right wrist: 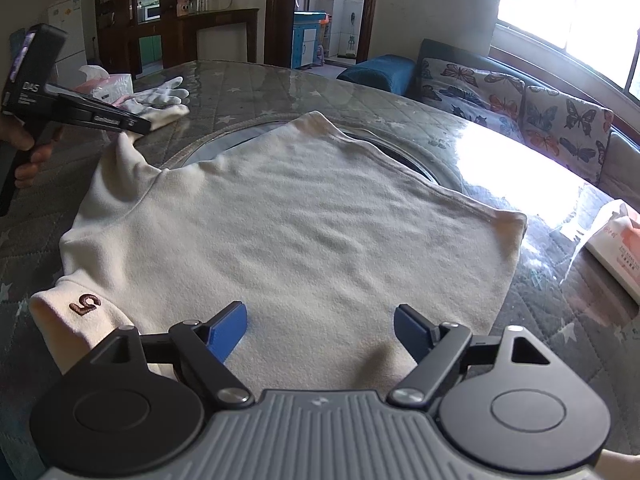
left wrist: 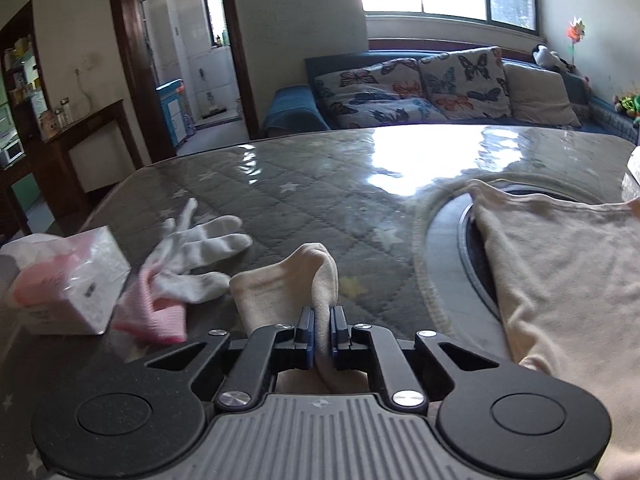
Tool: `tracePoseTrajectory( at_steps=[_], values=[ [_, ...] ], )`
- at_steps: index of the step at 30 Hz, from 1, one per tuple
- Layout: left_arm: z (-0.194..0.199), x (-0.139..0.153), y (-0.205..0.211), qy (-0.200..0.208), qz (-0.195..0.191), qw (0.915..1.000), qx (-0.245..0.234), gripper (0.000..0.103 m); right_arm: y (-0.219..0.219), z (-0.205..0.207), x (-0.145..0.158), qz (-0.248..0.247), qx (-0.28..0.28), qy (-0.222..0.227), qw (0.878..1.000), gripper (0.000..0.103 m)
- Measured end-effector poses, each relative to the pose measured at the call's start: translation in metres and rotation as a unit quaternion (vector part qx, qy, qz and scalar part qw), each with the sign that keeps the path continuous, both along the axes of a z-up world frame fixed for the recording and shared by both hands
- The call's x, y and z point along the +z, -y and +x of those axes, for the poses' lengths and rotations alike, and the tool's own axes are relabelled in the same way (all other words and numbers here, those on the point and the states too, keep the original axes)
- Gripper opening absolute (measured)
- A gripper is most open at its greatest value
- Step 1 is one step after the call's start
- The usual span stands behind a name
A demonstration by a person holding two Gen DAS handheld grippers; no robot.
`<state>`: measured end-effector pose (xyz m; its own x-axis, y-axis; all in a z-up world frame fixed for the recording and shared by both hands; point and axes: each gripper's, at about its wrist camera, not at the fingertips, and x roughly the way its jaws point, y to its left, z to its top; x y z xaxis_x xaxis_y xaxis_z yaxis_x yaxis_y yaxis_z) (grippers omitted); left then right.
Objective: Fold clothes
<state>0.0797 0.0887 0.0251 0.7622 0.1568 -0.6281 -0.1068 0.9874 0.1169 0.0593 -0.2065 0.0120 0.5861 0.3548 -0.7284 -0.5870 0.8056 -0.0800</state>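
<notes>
My left gripper [left wrist: 322, 320] has its jaws clamped on a fold of the cream shirt [right wrist: 288, 232], a sleeve end that rises in a peak between the blue pads [left wrist: 307, 330] and hangs down behind them. From the right wrist view I see that same gripper [right wrist: 134, 124] held in a hand [right wrist: 28, 152] at the far left corner of the shirt, lifting the sleeve [right wrist: 128, 152] off the tabletop [right wrist: 360, 96] while the rest of the garment lies flat. The shirt is spread across the middle of the tabletop, over a round inset ring [right wrist: 404, 156], with its collar [right wrist: 76, 312], marked with a brown embroidered figure, nearest me on the left. My right gripper [right wrist: 320, 328] hovers low over the near edge of the shirt with its jaws wide apart, nothing between them; whether the pads touch the cloth I cannot tell. Beyond the held sleeve lie white gloves [left wrist: 200, 248] with pink cuffs [left wrist: 152, 312], just beside a tissue pack [left wrist: 64, 288]. A second pack [right wrist: 616, 248] sits at the right edge of the tabletop, apart from the shirt. The tabletop is a quilted grey star-print cloth under a glossy clear cover. A sofa [left wrist: 440, 88] with butterfly cushions stands behind it.
</notes>
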Motion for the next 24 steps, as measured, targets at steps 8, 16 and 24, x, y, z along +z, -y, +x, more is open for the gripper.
tracePoseTrajectory(
  at_steps=[8, 16, 24],
  values=[
    [-0.027, 0.0, -0.022, 0.004, -0.01, 0.9997, 0.023, 0.01, -0.001, -0.001, 0.001, -0.007, 0.004, 0.002, 1.0, 0.083],
    [-0.029, -0.002, -0.029, 0.006, 0.02, 0.9987, 0.046, 0.03, -0.002, -0.001, 0.001, -0.011, 0.005, 0.003, 1.0, 0.084],
    [-0.033, -0.001, -0.039, 0.011, 0.036, 0.9963, 0.077, 0.039, -0.001, 0.0, 0.0, -0.01, 0.005, 0.001, 1.0, 0.085]
  ],
)
